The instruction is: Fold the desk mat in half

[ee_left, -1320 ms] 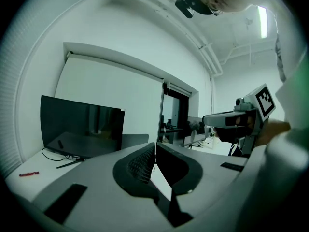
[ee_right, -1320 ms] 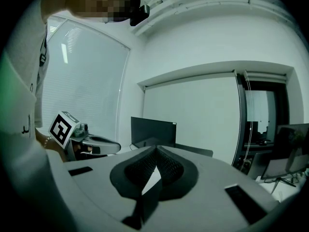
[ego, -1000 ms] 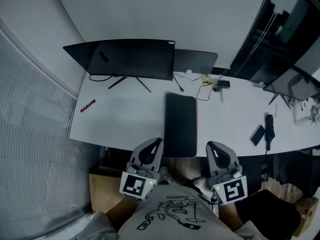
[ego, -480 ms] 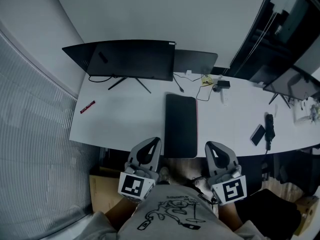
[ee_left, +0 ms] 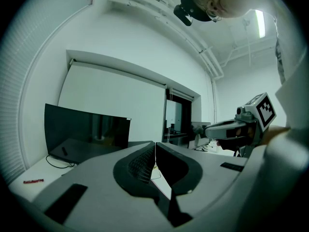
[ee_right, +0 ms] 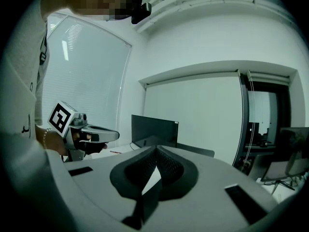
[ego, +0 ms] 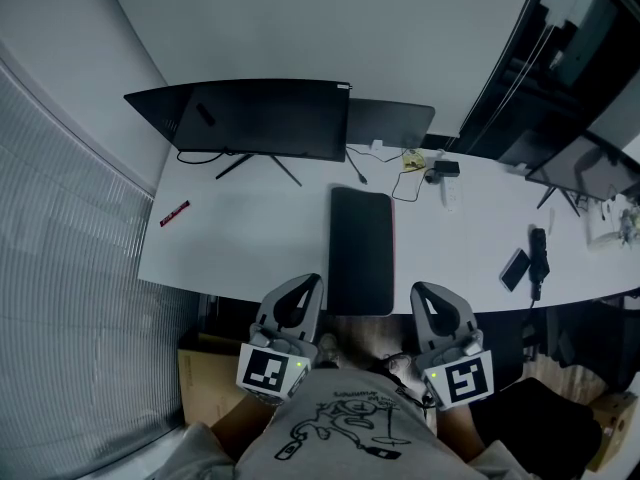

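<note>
Two grippers sit low at the person's body, short of the desk (ego: 250, 238) and apart from everything on it. The left gripper (ego: 312, 286) has its jaws pressed together with nothing between them; its own view shows the ribbed pads meeting along one line. The right gripper (ego: 424, 294) is the same, jaws closed and empty. Both point roughly level toward the desk, one on each side of the mat's near end, and neither touches it.

The mat (ego: 360, 248) lies mid-desk as a narrow dark rectangle, its long side running from the front edge toward the back. Its near end reaches the front edge between the two grippers. A thin red line shows along its right side.

Behind the mat to the left stands a dark monitor (ego: 260, 118) on a splayed foot, with a second dark panel (ego: 390, 123) just beside it at the right. A small red strip (ego: 175, 212) lies near the desk's left end, well apart from the mat. Cables (ego: 410, 183) trail behind the mat's far right corner. A phone (ego: 516, 269) lies near the front edge at the right. A cardboard box (ego: 200, 378) sits under the desk at the left.
</note>
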The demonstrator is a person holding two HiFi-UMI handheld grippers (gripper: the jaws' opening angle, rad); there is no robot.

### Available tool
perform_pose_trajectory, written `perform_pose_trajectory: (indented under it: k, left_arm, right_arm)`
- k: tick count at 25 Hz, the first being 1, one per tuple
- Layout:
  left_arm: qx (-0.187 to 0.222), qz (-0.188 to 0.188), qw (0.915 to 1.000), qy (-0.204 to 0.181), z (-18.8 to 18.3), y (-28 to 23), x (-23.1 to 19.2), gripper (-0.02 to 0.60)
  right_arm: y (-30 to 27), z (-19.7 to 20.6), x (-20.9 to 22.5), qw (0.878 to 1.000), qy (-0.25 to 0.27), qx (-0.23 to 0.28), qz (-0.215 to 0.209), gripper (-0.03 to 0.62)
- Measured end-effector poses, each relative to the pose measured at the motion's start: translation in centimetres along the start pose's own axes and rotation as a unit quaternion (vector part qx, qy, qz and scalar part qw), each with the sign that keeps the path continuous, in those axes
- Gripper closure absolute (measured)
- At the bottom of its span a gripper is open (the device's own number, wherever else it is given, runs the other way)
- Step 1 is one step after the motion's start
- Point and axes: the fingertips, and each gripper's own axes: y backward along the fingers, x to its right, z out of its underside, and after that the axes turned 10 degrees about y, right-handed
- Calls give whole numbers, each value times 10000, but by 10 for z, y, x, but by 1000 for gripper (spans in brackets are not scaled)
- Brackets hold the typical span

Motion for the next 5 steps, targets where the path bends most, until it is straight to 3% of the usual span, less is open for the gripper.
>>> perform_pose_trajectory:
  k: [5]
  left_arm:
    - [-18, 5, 10000, 14, 1, 2, -1, 560]
  right_arm:
    - [1, -1, -2, 10000, 17, 12, 21, 588]
